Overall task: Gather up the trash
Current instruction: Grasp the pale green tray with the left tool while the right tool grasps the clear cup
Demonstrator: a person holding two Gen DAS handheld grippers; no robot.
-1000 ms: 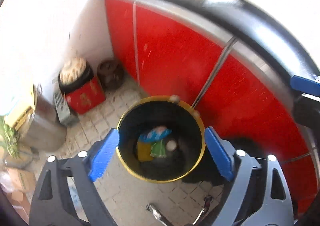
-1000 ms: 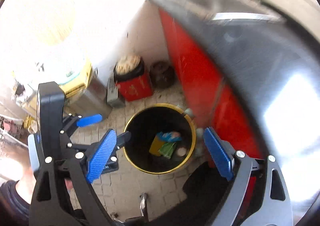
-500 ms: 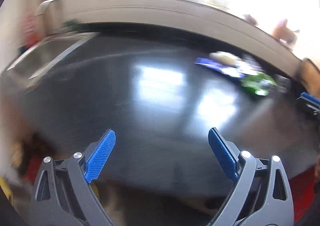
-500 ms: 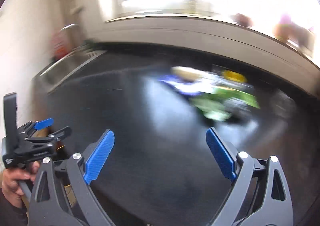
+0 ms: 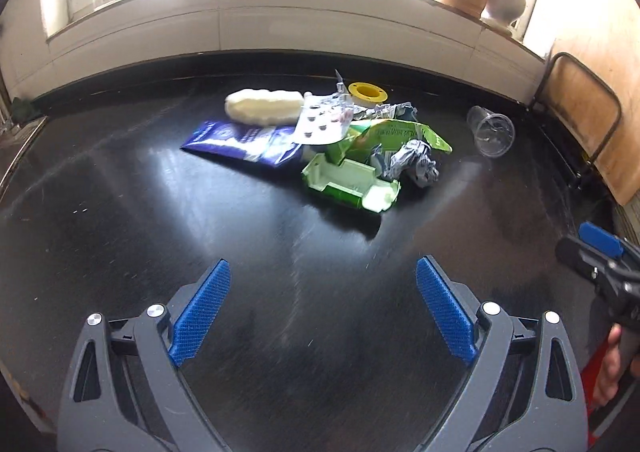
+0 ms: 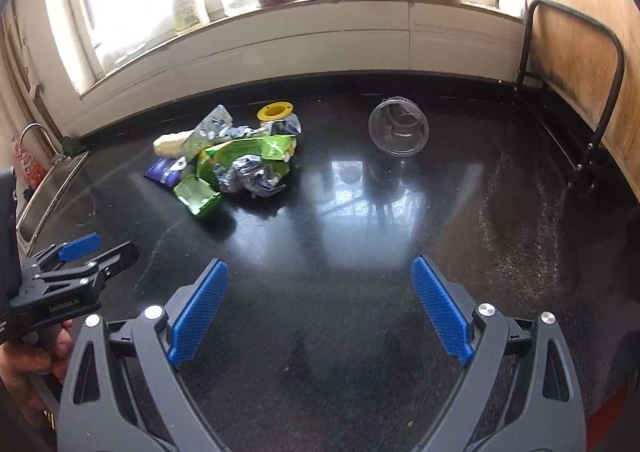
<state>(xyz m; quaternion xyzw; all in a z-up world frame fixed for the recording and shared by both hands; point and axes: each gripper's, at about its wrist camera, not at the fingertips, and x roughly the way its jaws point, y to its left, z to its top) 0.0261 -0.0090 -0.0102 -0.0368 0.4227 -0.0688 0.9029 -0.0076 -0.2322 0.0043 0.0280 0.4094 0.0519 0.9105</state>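
Your left gripper (image 5: 320,316) and right gripper (image 6: 320,312) both gape wide and empty over the desk (image 5: 120,232); from the left, a white roll (image 5: 262,106), purple packet (image 5: 240,142), green carton (image 5: 352,180), foil (image 5: 412,164) and, apart, a cup (image 5: 490,130) are all uncollected

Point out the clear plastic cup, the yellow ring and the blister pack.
clear plastic cup (image 6: 398,131), right wrist view, on its open mouth.
yellow ring (image 5: 367,92), left wrist view, on its rim.
blister pack (image 5: 322,123), left wrist view, on its foil face.
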